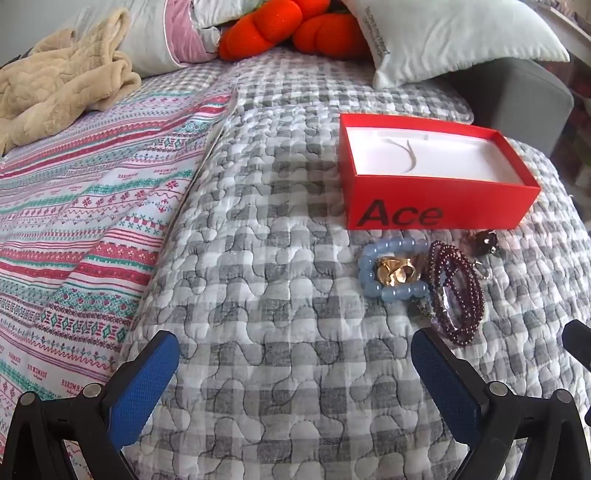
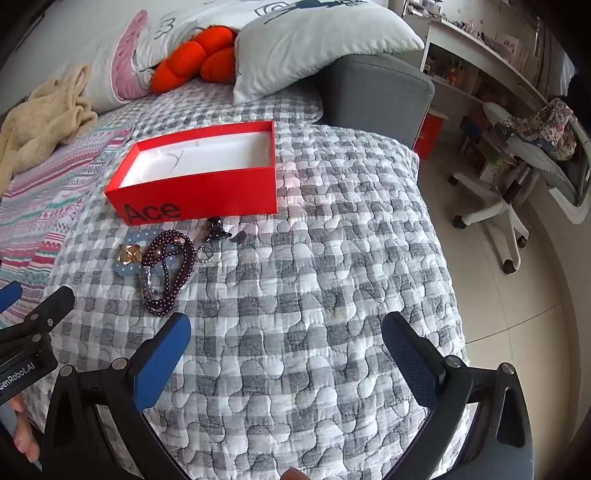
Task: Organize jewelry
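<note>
A small heap of jewelry lies on the grey checked quilt: a pale blue bead bracelet (image 1: 392, 269) (image 2: 127, 264) around a gold piece (image 1: 397, 271) (image 2: 130, 253), a dark red bead strand (image 1: 456, 291) (image 2: 170, 269) and a dark brooch (image 1: 482, 240) (image 2: 218, 229). Just behind them stands an open red box (image 1: 436, 206) (image 2: 207, 192) marked "Ace" with a white lining. My left gripper (image 1: 295, 354) hovers open, short of the heap and to its left. My right gripper (image 2: 288, 332) is open too, nearer than the heap and to its right. Nothing sits between either pair of fingers.
Pillows (image 2: 317, 40), an orange plush cushion (image 1: 291, 29) and a beige fleece (image 1: 62, 85) lie at the bed's far end. A striped patterned sheet (image 1: 74, 221) covers the left. A grey bed end (image 2: 380, 92), a white swivel chair (image 2: 517, 184) and shelves stand to the right beyond the bed's edge.
</note>
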`<action>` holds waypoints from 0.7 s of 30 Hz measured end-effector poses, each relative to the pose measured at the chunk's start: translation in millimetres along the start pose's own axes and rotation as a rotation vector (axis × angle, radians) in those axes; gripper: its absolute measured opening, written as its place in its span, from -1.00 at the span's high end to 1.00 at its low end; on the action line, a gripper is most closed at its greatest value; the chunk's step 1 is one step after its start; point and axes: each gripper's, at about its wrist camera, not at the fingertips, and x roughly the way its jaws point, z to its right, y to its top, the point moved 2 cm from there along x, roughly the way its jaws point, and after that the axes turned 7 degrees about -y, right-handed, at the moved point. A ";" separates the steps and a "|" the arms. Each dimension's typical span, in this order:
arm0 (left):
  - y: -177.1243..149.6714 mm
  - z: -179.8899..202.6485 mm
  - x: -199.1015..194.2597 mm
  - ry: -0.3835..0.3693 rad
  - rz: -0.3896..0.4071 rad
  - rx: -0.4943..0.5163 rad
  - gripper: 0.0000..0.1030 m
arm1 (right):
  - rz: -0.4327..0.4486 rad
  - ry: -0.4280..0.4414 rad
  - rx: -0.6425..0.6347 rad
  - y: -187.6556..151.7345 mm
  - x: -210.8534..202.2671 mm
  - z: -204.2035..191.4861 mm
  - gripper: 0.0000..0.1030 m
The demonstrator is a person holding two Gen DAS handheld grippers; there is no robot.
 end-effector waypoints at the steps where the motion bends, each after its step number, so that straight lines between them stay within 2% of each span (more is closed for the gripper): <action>1: -0.2 0.0 -0.2 -0.002 0.001 0.000 -1.00 | 0.001 0.000 -0.002 0.0 0.2 -0.5 -1.00; 9: 0.0 -3.0 -0.5 -0.022 0.009 0.001 -1.00 | 0.005 -0.007 -0.011 -0.2 2.4 -5.7 -1.00; 10: 1.5 -9.0 -5.1 0.010 0.010 -0.007 -1.00 | 0.006 -0.010 -0.013 0.1 2.3 -5.5 -1.00; 21: 2.2 -12.6 -7.5 0.011 0.021 -0.015 -1.00 | 0.021 -0.011 -0.002 2.3 -2.7 0.1 -1.00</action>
